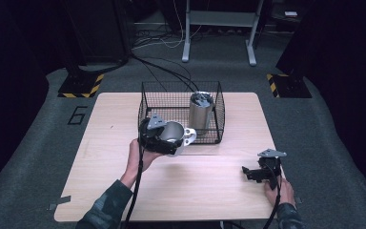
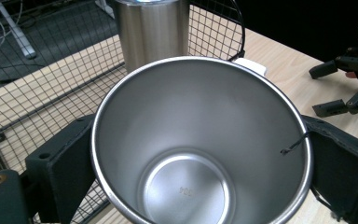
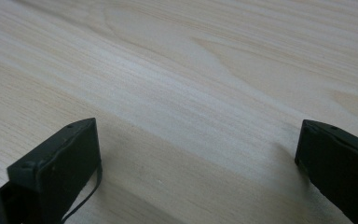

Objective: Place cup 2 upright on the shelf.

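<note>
Carrying cup (image 1: pixel 177 135) in left claw (image 1: pixel 164 138), clamped, toward basket (image 1: pixel 181 114); next, lowering inside. Right claw (image 1: pixel 255 172) wide open, empty.

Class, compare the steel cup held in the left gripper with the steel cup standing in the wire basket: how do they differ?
The held cup is clamped between the left gripper's fingers just outside the wire basket; the basket cup stands upright inside it, untouched. The held cup is empty; the basket cup holds something dark. Both are plain brushed steel.
</note>
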### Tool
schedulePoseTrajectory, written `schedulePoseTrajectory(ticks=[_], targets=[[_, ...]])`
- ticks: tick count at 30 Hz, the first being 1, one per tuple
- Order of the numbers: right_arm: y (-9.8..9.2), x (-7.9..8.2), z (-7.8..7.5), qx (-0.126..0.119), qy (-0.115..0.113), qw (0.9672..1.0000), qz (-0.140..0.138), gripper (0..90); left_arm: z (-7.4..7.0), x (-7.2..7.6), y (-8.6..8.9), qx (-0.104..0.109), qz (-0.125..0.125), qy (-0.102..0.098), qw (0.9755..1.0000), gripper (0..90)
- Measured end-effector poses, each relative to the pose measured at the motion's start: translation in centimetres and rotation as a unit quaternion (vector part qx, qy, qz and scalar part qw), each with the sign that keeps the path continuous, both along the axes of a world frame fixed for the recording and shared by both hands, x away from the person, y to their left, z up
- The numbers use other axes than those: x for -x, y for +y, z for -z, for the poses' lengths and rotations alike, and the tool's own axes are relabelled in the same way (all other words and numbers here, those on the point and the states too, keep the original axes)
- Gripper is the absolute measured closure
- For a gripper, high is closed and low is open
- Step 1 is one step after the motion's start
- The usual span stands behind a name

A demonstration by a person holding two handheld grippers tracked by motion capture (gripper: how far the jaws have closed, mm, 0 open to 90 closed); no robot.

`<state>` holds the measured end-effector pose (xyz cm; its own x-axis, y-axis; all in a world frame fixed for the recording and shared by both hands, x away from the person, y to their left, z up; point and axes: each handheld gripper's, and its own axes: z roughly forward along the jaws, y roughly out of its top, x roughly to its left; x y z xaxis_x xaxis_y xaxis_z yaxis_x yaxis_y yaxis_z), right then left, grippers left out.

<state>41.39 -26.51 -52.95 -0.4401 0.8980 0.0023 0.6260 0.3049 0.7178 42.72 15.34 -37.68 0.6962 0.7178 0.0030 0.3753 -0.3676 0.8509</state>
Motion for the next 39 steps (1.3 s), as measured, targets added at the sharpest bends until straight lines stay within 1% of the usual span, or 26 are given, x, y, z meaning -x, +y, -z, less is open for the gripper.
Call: schedulePoseTrajectory(ticks=[7,17,20,22,24,25,27,28,39], targets=[[0.0,0.0,0.0,0.0,0.0,1.0,0.0,0.0,-0.6,-0.2,0.4,0.003,-0.005,0.0,1.0,6.0],[0.0,0.0,0.0,0.0,0.0,1.0,0.0,0.0,-1.8,-0.8,1.1,0.009,-0.014,-0.009,0.9998,6.1],[0.0,0.0,0.0,0.0,0.0,1.0,0.0,0.0,-2.2,-1.1,1.4,0.005,-0.017,-0.01,0.9998,6.1],[0.0,0.0,0.0,0.0,0.0,1.0,0.0,0.0,-2.3,-1.2,1.4,0.007,-0.018,-0.012,0.9997,6.1],[0.0,0.0,0.0,0.0,0.0,1.0,0.0,0.0,-2.5,-1.5,1.6,0.004,-0.021,-0.012,0.9997,6.0],[0.0,0.0,0.0,0.0,0.0,1.0,0.0,0.0,-2.6,-1.8,1.7,0.009,-0.024,-0.011,0.9996,6.1],[0.0,0.0,0.0,0.0,0.0,1.0,0.0,0.0,-2.7,-2.0,1.8,0.007,-0.024,-0.008,0.9997,6.1],[0.0,0.0,0.0,0.0,0.0,1.0,0.0,0.0,-2.8,-2.2,1.9,0.011,-0.027,-0.009,0.9995,6.1],[0.0,0.0,0.0,0.0,0.0,1.0,0.0,0.0,-3.9,-4.0,2.1,0.007,-0.037,-0.013,0.9992,6.1]])
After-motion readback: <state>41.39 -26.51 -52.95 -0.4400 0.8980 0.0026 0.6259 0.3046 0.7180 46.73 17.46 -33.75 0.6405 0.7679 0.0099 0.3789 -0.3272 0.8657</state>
